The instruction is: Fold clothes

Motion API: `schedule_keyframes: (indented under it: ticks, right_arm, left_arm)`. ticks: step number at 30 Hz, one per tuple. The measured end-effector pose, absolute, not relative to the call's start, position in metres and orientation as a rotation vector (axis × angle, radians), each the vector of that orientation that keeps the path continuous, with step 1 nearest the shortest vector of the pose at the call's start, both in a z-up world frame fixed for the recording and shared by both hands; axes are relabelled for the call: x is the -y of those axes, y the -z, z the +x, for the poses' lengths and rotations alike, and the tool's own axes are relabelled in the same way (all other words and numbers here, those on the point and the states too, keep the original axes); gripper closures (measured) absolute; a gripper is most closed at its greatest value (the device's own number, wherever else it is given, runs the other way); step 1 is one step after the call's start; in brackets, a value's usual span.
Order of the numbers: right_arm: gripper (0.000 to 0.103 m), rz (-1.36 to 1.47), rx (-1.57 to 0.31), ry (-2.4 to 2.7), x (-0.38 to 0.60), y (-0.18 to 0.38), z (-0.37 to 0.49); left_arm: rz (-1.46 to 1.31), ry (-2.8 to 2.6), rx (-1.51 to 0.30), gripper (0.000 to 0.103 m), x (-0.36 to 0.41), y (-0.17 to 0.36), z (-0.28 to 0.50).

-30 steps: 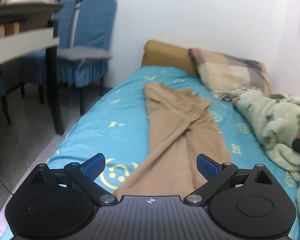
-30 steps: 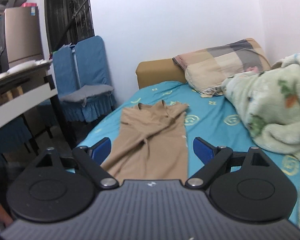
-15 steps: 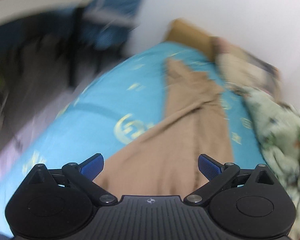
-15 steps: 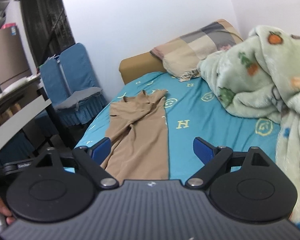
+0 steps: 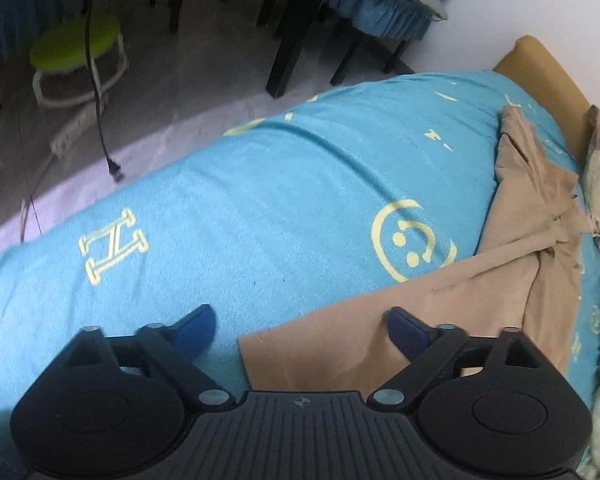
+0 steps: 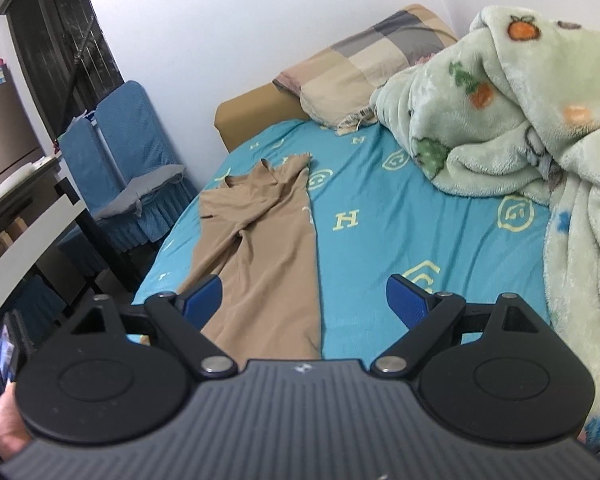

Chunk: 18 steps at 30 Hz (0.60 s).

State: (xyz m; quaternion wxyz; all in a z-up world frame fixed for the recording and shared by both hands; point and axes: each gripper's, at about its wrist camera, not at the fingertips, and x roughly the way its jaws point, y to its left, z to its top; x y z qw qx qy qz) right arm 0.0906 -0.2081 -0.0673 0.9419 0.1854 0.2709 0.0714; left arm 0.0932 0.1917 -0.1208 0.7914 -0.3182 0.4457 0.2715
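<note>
Tan garment spread on the bed, both grippers open above its near end.

On the floor at far left sit a green stool (image 5: 78, 46) and a power strip (image 5: 74, 132), beside the blue sheet (image 5: 280, 208). The left gripper (image 5: 300, 330) hangs with fingers spread wide and empty, the near hem corner of the garment (image 5: 440, 316) between them. The right gripper (image 6: 304, 300) is likewise spread wide and holds nothing; the garment (image 6: 260, 240) lies lengthwise, running from between its fingers toward the headboard (image 6: 252, 108). Blue chairs (image 6: 128, 152) stand left of the bed; a pillow (image 6: 364, 68) and green blanket (image 6: 520, 120) lie to the right.
</note>
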Motion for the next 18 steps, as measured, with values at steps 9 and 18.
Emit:
schedule_keyframes:
  ticks: [9, 18]
  right_arm:
    - [0.013, 0.395, -0.585, -0.148, 0.208, 0.072, 0.093]
    - [0.013, 0.456, -0.604, -0.150, 0.218, 0.076, 0.096]
  left_arm:
    - [-0.519, -0.463, -0.828, 0.102, -0.157, 0.087, 0.081]
    - [-0.121, -0.052, -0.608, 0.102, -0.040, 0.019, 0.028]
